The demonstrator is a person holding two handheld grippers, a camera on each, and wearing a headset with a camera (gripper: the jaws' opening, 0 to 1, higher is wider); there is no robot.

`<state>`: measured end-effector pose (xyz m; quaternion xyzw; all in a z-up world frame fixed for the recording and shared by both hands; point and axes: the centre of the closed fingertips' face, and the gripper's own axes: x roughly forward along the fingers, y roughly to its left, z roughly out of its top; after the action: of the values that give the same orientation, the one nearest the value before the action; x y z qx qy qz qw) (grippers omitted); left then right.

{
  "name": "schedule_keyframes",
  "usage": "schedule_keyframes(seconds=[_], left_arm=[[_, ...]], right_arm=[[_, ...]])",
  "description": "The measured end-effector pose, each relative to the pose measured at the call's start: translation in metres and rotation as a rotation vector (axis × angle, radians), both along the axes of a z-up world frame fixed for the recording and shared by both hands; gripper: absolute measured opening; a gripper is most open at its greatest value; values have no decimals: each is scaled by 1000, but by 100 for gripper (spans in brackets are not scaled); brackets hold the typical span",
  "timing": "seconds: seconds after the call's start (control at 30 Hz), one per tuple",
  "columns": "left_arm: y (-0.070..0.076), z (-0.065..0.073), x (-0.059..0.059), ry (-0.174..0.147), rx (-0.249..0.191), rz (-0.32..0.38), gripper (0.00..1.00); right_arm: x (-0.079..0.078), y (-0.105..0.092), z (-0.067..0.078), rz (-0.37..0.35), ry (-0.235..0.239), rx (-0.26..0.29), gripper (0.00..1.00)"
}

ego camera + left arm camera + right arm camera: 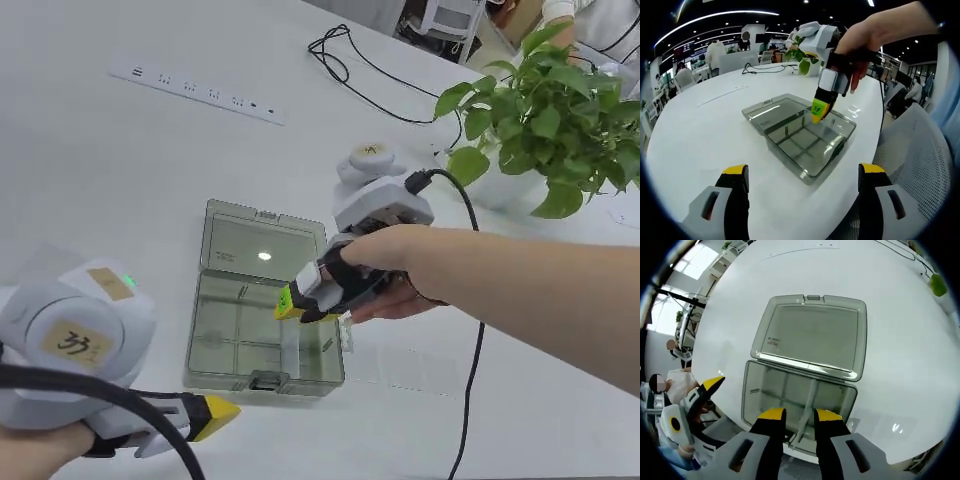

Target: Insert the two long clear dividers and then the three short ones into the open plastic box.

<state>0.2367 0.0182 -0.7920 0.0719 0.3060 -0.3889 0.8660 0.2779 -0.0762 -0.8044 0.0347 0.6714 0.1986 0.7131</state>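
Smoky box [746,395] holds thin clear dividers [810,395]. We find right gripper [801,413] nearly closed about one, grip unclear; left gripper [803,170] wide, empty.

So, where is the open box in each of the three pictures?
Head view: box at lower centre, with its lid lying open behind it.
Left gripper view: box at centre, lid to its upper left.
Right gripper view: box at lower centre, lid above it.
Shared landmark: the yellow tips of the right gripper at the box.
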Motion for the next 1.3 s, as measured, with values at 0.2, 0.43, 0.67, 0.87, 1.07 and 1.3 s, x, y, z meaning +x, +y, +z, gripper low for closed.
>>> schedule_keyframes(seconds=[0.2,0.43,0.67,0.87,1.07,1.3], left_arm=[[0,1,-1,-1,2,-2,92],[-1,3,-2,-7,7,-3,93],[0,6,-3,-11,8,1,92],[1,8,-4,-14,13,6,93],[3,12,-3,-20,16,13,93],[6,14,-2,-17,14,27,93]], right_arm=[[5,4,-1,10,-29,48,39],[8,9,2,27,-61,86,61],[10,12,6,32,-102,120,77],[13,15,11,25,-147,151,86],[14,18,20,30,-186,187,94],[15,17,35,30,-254,244,99]])
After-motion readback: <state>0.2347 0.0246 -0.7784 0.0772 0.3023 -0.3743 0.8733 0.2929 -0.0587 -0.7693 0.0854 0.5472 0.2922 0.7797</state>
